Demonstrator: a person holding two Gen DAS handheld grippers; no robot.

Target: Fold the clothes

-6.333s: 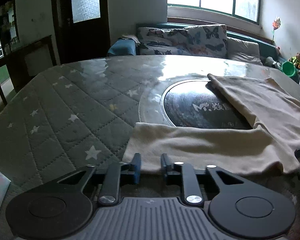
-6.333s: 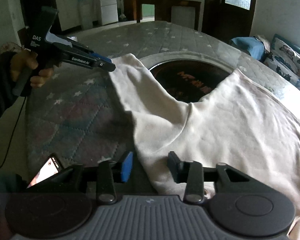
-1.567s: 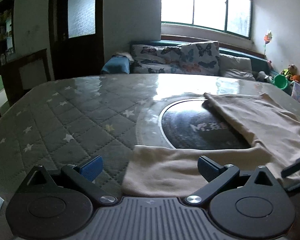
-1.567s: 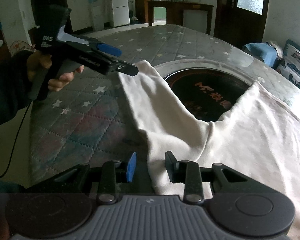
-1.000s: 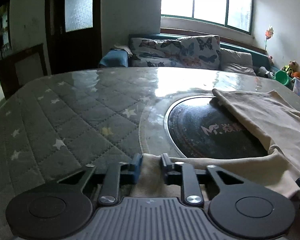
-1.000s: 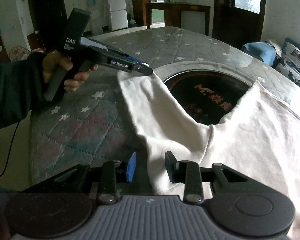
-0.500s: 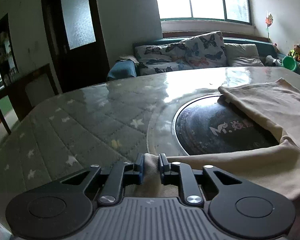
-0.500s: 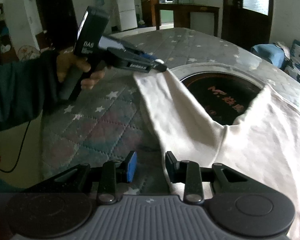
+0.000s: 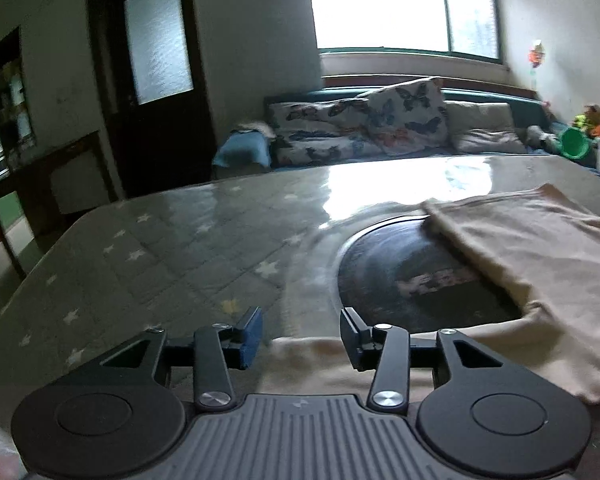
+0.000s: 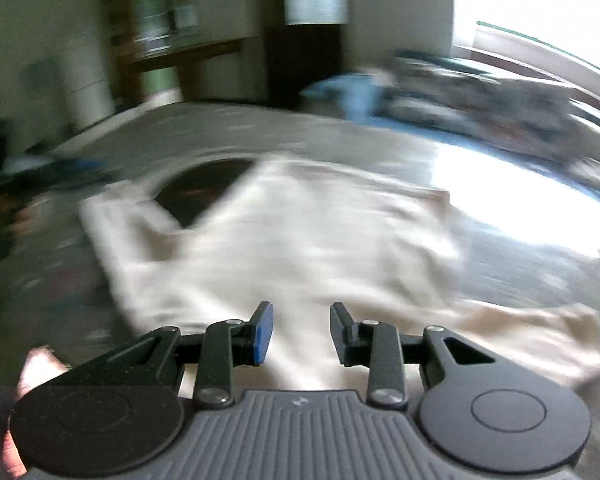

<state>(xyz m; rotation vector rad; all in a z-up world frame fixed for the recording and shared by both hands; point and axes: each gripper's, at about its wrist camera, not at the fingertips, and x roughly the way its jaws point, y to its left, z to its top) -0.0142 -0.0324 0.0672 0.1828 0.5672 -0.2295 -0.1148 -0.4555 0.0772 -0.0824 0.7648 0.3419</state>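
A cream long-sleeved garment (image 9: 540,248) lies spread on the table, one sleeve running along the near side. In the left wrist view my left gripper (image 9: 300,336) hangs just above the end of that sleeve (image 9: 312,350). Its jaws are opening, and the cloth lies slack below them with neither pad pressing on it. The right wrist view is smeared by motion. There my right gripper (image 10: 300,332) hovers over the garment's body (image 10: 300,240), jaws apart with nothing pinched. A dark blur at that view's left edge is the left gripper (image 10: 60,168).
The table wears a grey quilted cover with white stars (image 9: 160,248) and has a round dark inset (image 9: 412,272) partly under the garment. Beyond the far edge stand a sofa with butterfly cushions (image 9: 360,128), a green bucket (image 9: 576,146) and a dark door (image 9: 152,80).
My left gripper, shut on the sleeve end half a second ago, has opened and let the cloth drop. My right gripper has swung fast to the right across the garment.
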